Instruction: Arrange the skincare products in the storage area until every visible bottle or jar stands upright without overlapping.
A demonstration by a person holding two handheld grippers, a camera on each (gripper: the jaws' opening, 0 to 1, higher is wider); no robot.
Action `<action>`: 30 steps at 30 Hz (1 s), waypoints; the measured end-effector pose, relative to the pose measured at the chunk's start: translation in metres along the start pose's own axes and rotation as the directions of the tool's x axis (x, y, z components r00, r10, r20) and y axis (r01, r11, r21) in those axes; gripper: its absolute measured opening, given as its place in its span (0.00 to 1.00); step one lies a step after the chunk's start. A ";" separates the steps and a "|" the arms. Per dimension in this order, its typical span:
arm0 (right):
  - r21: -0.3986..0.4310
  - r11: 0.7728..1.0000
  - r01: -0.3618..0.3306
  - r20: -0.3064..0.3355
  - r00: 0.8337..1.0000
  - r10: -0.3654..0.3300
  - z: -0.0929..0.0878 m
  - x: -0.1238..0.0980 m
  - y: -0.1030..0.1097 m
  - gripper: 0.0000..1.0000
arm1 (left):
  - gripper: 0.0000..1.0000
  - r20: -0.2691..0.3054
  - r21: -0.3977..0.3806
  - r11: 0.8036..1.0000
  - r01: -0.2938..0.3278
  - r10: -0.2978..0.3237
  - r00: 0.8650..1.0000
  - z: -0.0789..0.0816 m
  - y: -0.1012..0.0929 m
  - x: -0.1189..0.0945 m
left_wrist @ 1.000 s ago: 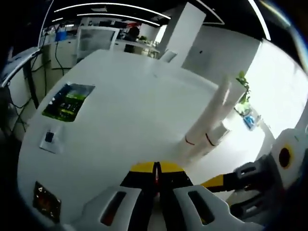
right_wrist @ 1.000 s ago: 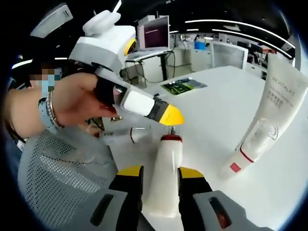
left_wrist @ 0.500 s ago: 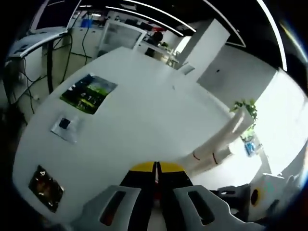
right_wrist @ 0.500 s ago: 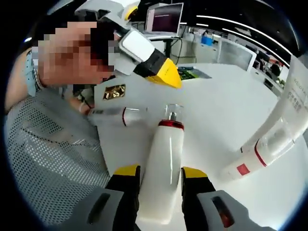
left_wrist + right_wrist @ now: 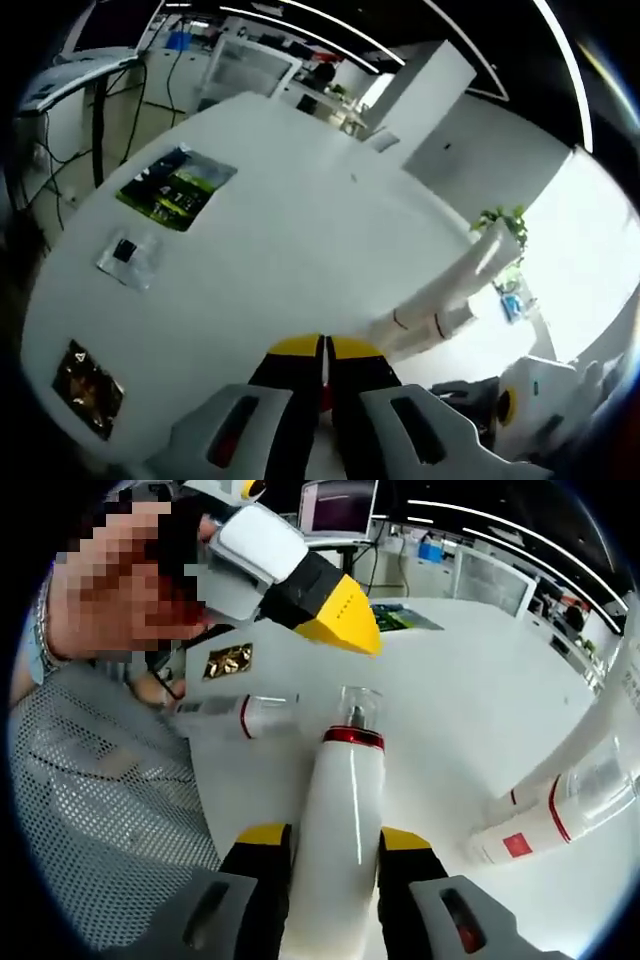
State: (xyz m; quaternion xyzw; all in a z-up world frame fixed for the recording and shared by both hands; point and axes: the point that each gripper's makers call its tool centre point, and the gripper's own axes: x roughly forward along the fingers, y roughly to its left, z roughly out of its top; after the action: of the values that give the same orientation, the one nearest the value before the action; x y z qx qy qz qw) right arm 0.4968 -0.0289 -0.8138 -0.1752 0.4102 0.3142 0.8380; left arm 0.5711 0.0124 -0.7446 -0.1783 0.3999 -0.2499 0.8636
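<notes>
1. The white table is the biggest thing, and everything sits on it or hangs over it.
2. Two tall tubes stand near the table's far edge on their caps, leaning together.
3. The white bottle is squeezed between the right gripper jaws over the table's near edge. Its long side runs away from the jaws, red ring and clear cap farthest out – probably held this way to be stood up.
4. A small tube lies flat by the near edge.
5. The left gripper has its jaws pressed together, with nothing between them – it waits above the table.
</notes>
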 end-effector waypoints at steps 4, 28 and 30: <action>-0.010 1.000 -0.007 0.002 1.000 0.007 -0.005 -0.002 -0.005 0.28 | 0.04 -0.011 -0.001 1.000 0.007 -0.007 1.000 -0.002 -0.001 0.000; -0.148 0.987 -0.057 -0.211 0.977 0.025 -0.012 -0.014 -0.018 0.28 | 0.22 -0.185 -0.026 1.000 0.012 -0.017 0.983 -0.033 0.005 0.005; -0.145 0.988 -0.055 -0.219 0.975 0.023 -0.010 -0.012 -0.018 0.29 | 0.21 -0.161 -0.042 0.999 0.021 -0.028 0.987 -0.029 0.003 0.001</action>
State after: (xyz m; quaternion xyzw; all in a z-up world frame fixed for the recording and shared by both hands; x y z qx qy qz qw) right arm 0.4976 -0.0526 -0.8099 -0.2627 0.4776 0.3396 0.7665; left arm 0.5497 0.0113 -0.7650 -0.1798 0.4712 -0.2661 0.8215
